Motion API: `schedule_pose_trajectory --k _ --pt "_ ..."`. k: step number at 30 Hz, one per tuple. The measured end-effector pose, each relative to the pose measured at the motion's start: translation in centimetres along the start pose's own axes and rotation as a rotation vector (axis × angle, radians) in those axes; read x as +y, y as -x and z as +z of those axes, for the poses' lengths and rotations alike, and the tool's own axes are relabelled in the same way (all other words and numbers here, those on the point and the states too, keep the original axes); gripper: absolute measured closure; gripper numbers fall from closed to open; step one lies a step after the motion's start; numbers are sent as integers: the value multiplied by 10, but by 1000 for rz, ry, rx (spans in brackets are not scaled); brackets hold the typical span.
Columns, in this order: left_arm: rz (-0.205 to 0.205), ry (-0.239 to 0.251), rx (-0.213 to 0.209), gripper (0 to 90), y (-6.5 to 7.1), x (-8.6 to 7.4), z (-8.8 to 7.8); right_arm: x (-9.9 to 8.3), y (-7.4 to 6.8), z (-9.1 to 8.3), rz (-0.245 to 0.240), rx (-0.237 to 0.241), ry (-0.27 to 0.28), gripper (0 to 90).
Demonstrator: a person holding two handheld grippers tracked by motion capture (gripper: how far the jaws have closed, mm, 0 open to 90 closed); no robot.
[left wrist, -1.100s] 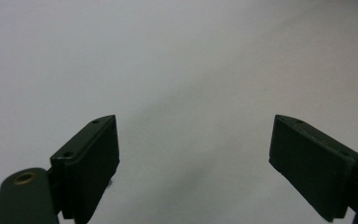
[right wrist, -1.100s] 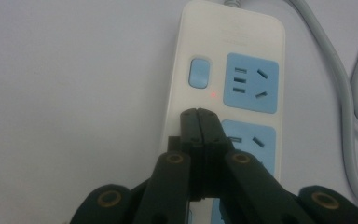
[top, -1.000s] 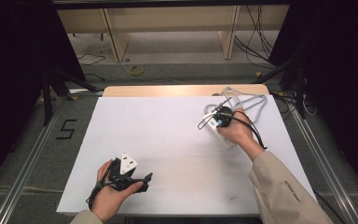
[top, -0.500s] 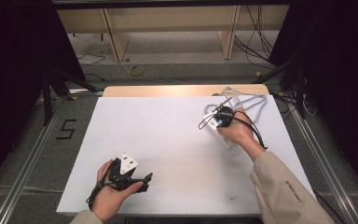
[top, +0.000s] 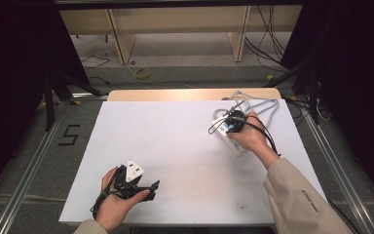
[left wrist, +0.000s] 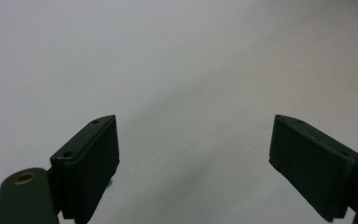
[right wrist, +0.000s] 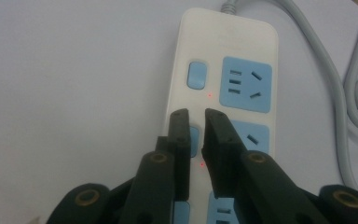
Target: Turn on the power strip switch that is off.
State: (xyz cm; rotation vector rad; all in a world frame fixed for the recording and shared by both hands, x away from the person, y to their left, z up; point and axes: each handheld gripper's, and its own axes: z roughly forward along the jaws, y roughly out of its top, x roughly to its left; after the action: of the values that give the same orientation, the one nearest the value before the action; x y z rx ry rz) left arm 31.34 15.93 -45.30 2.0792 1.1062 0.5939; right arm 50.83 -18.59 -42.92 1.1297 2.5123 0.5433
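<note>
Power strip (right wrist: 226, 88): white, blue sockets and switches, laid at the far right of the table (top: 175, 146). Right gripper (right wrist: 196, 122): jaws just parted to a narrow gap over the second switch (right wrist: 195, 140), nothing gripped. First switch (right wrist: 196, 74) is left clear. Left gripper (left wrist: 193, 140): spread wide, empty, rested near left. Switching is judged partly done.

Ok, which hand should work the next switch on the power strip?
Right. The right gripper already sits over the power strip, jaws just opening by a blue switch. The left gripper rests open at the table's near left.
</note>
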Motion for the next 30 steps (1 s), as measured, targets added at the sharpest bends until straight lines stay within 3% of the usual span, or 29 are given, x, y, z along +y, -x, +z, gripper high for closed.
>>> schedule_pose_trajectory --k 30 --pt "-2 -1 3 154 -1 0 0 -16 -2 -21 16 50 65 660"
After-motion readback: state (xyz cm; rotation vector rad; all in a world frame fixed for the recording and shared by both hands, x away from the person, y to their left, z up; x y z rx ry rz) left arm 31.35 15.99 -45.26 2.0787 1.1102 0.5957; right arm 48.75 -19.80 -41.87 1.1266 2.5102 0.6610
